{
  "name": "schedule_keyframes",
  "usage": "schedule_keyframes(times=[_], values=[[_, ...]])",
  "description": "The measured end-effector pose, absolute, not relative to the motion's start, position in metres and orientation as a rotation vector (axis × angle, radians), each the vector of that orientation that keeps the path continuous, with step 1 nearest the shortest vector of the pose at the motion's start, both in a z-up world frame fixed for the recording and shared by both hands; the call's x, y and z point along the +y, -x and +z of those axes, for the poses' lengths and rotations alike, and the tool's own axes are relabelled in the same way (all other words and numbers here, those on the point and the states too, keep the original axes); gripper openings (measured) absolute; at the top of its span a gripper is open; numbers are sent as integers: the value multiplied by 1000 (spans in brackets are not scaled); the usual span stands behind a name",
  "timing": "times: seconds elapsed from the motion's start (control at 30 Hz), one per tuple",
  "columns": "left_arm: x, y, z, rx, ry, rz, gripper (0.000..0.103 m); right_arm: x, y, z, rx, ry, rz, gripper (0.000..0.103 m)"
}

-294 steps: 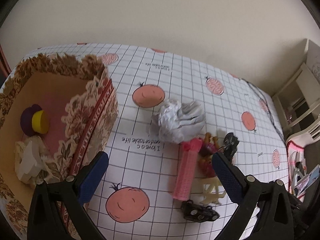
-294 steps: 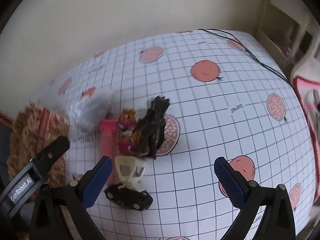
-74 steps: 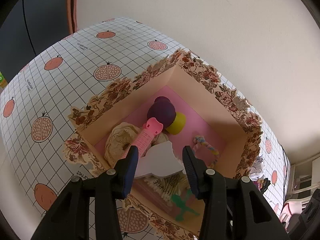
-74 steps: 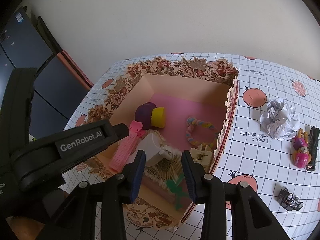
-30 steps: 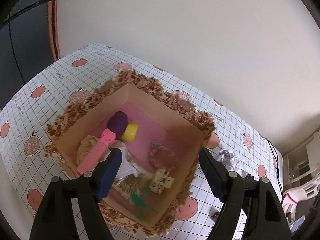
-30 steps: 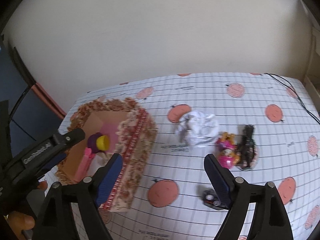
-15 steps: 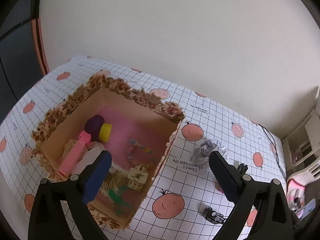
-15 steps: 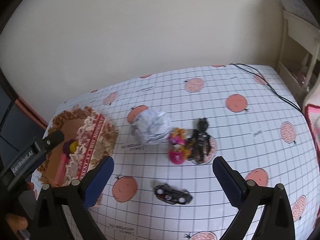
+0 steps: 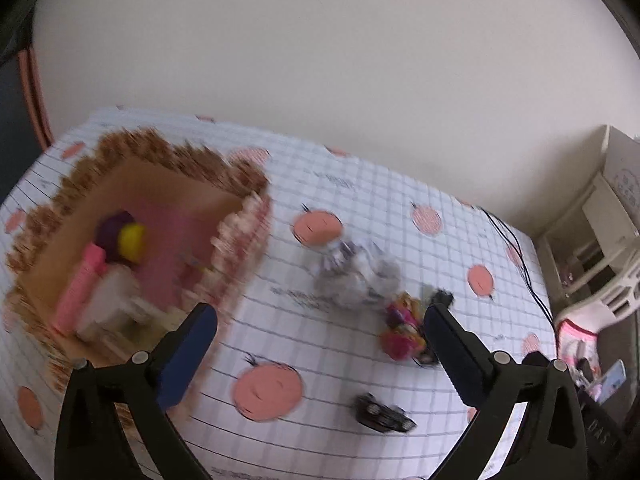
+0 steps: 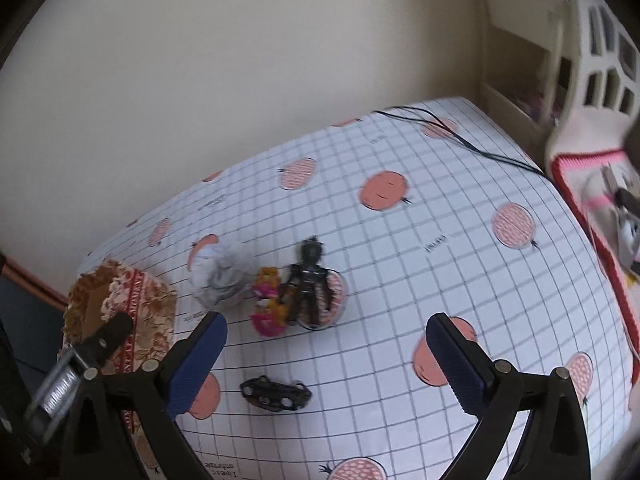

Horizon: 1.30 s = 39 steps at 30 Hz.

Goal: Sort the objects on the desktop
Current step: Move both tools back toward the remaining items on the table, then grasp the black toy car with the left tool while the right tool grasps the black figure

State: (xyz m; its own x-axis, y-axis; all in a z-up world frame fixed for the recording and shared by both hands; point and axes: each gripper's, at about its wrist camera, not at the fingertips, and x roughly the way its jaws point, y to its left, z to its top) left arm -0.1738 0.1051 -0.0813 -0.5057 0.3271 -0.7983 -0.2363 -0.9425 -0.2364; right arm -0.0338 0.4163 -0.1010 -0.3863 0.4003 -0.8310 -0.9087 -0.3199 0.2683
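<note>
My left gripper (image 9: 318, 312) hovers over the checked tablecloth, its jaws still opening with nothing between them. To its left stands the floral box (image 9: 240, 176), holding a pink stick (image 9: 78, 288) and a purple and yellow toy (image 9: 124, 234). Ahead lie a crumpled paper ball (image 9: 360, 276), a pink doll (image 9: 402, 332) and a black toy car (image 9: 382, 416). My right gripper (image 10: 326, 322) is open and empty above the toy car (image 10: 276, 394). Beyond it sit the doll (image 10: 268, 308), a black figure (image 10: 310, 280), the paper ball (image 10: 222, 276) and the box (image 10: 140, 300).
A black cable (image 10: 460, 140) runs across the table's far right corner. A white shelf (image 9: 600, 220) and a pink-edged cushion (image 10: 592, 200) stand beyond the table's right edge. A plain wall backs the table.
Both views have swung right, away from the box and toward the loose toys. Both pairs of jaws stand wider than a second ago. The left view is now blurred by motion.
</note>
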Motion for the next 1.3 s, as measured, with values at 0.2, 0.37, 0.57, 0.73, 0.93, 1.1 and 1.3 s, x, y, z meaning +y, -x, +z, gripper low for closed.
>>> schedule_keyframes(times=[0.2,0.37,0.57,0.73,0.93,1.1,1.3], values=[[125,171,-107,-156,1441,2363,103,420,30,-112,907,929,1777,101],[141,167,-131,-125,1542,2295,103,422,31,-125,874,1006,1739,101],[158,158,-151,-57,1654,2229,103,431,23,-134,928,988,1710,101],[166,152,-167,-71,1730,2166,103,436,18,-135,960,967,1684,101],[174,147,-180,-37,1782,2139,103,437,21,-134,956,971,1699,101],[180,143,-187,25,1809,2108,87,436,25,-134,955,976,1707,101],[184,139,-194,73,1840,2078,75,436,26,-133,955,978,1708,101]])
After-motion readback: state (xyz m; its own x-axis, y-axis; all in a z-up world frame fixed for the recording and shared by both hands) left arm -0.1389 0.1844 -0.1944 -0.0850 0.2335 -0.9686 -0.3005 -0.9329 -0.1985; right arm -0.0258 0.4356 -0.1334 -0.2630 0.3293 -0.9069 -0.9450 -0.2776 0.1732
